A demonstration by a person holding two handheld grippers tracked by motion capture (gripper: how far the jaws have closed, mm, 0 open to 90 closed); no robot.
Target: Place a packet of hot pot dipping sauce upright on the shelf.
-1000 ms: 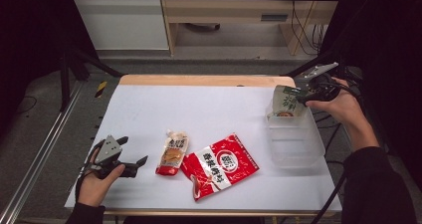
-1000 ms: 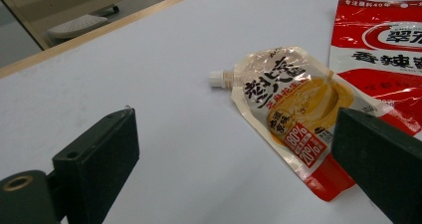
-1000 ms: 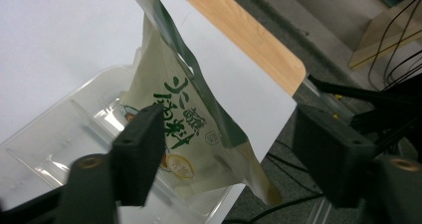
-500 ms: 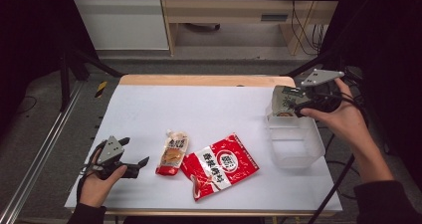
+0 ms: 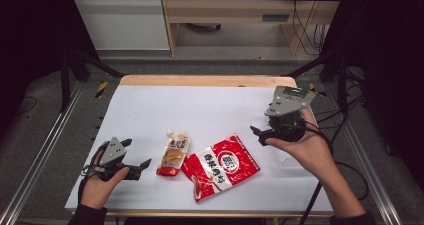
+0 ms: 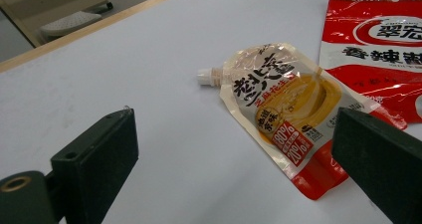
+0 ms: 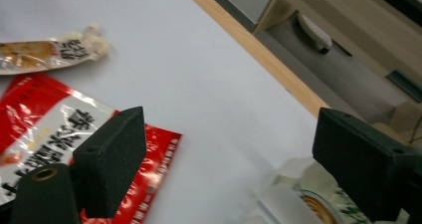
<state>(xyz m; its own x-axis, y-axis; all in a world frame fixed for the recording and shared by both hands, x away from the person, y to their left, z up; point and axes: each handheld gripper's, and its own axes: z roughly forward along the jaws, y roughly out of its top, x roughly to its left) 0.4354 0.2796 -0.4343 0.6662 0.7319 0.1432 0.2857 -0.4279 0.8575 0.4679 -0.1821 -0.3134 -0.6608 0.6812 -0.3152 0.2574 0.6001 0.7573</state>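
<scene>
My left gripper (image 5: pixel 136 153) rests open at the table's front left; in the left gripper view its jaws (image 6: pixel 234 154) stand wide apart just short of a spouted sauce pouch (image 6: pixel 281 109). That pouch (image 5: pixel 173 154) lies flat beside a red snack packet (image 5: pixel 222 166). My right gripper (image 5: pixel 259 134) hovers open right of the red packet (image 7: pixel 45 129), its jaws having just closed a little with nothing between them (image 7: pixel 229 149). A green-and-white packet (image 7: pixel 318 204) lies in a clear container (image 7: pixel 278 199) under that hand.
The white table (image 5: pixel 210 105) has a wooden back edge (image 5: pixel 205 80). The clear container (image 5: pixel 282 160) peeks out beneath the right hand near the right edge. Beyond the table are a cabinet and cables on the floor.
The right gripper held the green-and-white packet over the clear container at the back right. It let go and has moved left and nearer, empty. The left gripper stayed put.
</scene>
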